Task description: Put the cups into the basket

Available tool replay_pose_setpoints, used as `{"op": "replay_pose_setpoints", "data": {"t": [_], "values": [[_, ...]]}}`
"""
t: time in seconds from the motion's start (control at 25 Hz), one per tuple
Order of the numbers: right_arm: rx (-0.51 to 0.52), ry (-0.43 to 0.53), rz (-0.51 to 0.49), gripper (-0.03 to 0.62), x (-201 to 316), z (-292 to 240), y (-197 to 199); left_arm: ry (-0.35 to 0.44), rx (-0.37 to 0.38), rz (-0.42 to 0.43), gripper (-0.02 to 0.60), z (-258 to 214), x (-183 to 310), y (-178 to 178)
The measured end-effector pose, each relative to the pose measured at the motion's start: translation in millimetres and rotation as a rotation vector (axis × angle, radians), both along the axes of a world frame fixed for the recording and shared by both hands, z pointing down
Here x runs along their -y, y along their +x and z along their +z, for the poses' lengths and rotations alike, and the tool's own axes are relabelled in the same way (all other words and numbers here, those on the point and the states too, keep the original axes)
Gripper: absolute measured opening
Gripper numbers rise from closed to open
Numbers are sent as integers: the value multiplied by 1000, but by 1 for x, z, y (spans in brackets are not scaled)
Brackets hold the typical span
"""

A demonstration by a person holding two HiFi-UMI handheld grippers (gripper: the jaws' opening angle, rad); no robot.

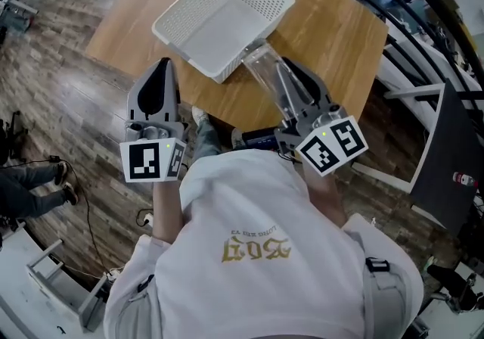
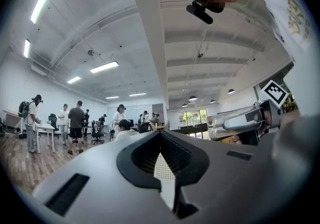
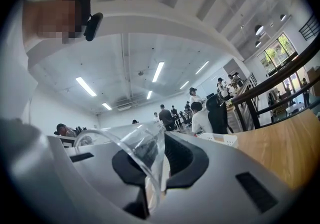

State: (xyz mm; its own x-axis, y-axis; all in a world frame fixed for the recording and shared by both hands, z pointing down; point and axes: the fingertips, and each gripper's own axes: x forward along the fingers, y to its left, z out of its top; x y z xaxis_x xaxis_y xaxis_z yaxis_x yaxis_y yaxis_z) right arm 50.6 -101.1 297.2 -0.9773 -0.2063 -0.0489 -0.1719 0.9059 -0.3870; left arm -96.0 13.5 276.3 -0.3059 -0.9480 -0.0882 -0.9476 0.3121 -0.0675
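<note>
The jaws of the right gripper (image 1: 291,86) are clenched on the rim wall of a clear plastic cup (image 1: 262,65), just beside the basket (image 1: 189,23) on the bench (image 1: 333,35). The left gripper (image 1: 161,70) is closed and empty. The cup looks light, thin, slippery and easily buckled, so a gentle rim pinch suits it.

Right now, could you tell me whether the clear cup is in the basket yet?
Not yet: the clear cup is outside the basket, clamped in the right gripper.
</note>
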Motion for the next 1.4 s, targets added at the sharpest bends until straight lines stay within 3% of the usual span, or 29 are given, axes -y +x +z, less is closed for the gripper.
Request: {"op": "replay_pose_setpoints", "data": {"t": [0.2,0.4,0.96,1.4], "values": [[5,-8,58,34,15,1,-6,-3,9,51,6,0,22,-13],[6,-19,100,34,26,0,-27,-31,72,93,8,-1,40,-32],[-59,-26,193,34,35,11,-109,-91,-13,208,6,27,67,-125],[-144,10,240,34,24,20,-137,-149,-26,314,8,48,86,-149]]}}
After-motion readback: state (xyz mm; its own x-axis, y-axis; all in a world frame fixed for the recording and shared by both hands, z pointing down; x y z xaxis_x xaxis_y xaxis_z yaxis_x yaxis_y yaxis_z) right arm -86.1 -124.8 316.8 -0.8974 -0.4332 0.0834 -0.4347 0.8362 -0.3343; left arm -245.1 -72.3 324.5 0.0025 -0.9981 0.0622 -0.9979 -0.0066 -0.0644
